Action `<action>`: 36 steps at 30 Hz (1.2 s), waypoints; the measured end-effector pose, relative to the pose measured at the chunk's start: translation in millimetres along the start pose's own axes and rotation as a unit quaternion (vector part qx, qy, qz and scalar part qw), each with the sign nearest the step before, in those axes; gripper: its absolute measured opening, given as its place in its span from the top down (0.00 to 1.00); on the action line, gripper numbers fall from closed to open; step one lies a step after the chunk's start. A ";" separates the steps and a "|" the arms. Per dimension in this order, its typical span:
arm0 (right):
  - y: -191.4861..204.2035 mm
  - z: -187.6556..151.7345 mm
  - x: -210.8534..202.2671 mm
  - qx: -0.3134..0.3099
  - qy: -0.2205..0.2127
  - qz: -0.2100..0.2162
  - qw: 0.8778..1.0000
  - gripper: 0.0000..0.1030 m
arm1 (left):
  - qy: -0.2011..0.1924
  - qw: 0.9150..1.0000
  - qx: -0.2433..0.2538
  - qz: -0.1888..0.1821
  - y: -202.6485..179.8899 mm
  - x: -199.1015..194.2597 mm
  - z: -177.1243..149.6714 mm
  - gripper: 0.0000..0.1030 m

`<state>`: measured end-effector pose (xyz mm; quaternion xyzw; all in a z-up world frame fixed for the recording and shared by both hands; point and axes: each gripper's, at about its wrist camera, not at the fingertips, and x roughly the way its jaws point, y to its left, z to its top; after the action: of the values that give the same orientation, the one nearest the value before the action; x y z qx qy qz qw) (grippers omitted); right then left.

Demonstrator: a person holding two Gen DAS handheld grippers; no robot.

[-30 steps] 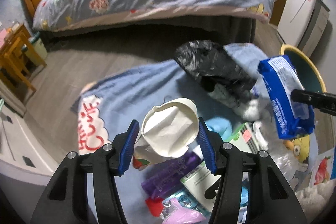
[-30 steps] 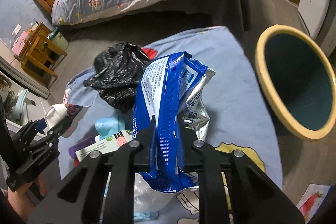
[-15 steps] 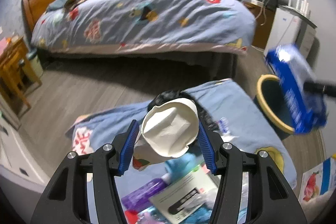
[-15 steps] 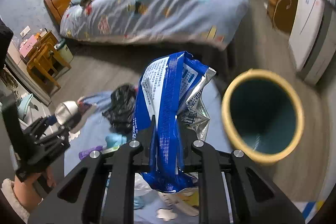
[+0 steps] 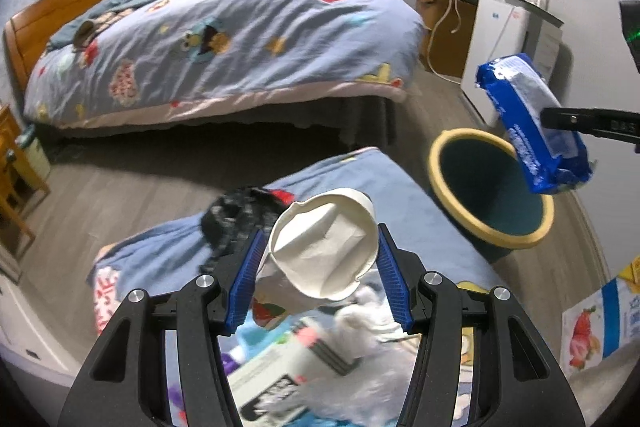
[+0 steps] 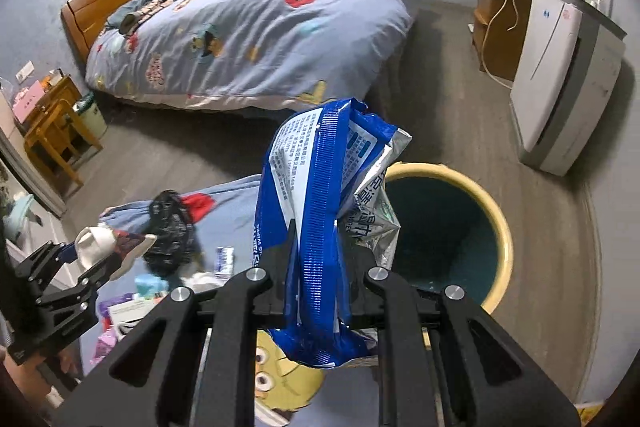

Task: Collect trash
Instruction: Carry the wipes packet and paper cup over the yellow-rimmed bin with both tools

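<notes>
My left gripper (image 5: pixel 320 269) is shut on a crushed white paper cup (image 5: pixel 326 247), held above the blue cloth (image 5: pixel 404 195) with its litter. My right gripper (image 6: pixel 320 259) is shut on a blue and silver snack bag (image 6: pixel 316 187), held up just left of the yellow-rimmed bin (image 6: pixel 444 223). In the left wrist view the bag (image 5: pixel 528 123) hangs over the bin's (image 5: pixel 488 187) right rim. In the right wrist view the left gripper (image 6: pixel 100 251) with the cup (image 6: pixel 94 239) is at the lower left.
A black plastic bag (image 6: pixel 168 231), a box (image 5: pixel 280 367), white tissue (image 5: pixel 372 311) and other wrappers lie on the cloth. A bed (image 5: pixel 224 39) stands behind. A white appliance (image 6: pixel 560 87) and a wooden cabinet (image 6: pixel 496 27) are at the right. A carton (image 5: pixel 592 323) lies on the floor.
Both grippers have risen, so the views tilt up toward the bed. The right gripper has carried the snack bag right, to the bin. The left still holds the cup.
</notes>
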<state>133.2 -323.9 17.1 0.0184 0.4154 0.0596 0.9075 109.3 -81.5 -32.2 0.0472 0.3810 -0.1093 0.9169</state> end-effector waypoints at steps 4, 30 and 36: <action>-17.4 1.6 8.7 0.002 0.000 -0.016 1.000 0.85 | 0.003 1.000 0.013 -0.010 -20.7 8.2 5.8 0.45; -189.2 -42.0 73.2 0.165 0.064 -0.083 0.981 0.85 | 0.044 0.991 0.087 -0.095 -150.7 93.5 44.4 0.45; -186.1 -44.6 82.3 0.174 0.079 -0.067 0.979 0.85 | 0.044 0.986 0.124 -0.099 -178.4 116.0 50.4 0.45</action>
<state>170.1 -499.1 -89.3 0.1429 0.4899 -0.0736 0.8568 181.4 -282.4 -79.5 0.1268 0.4073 -0.2438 0.8710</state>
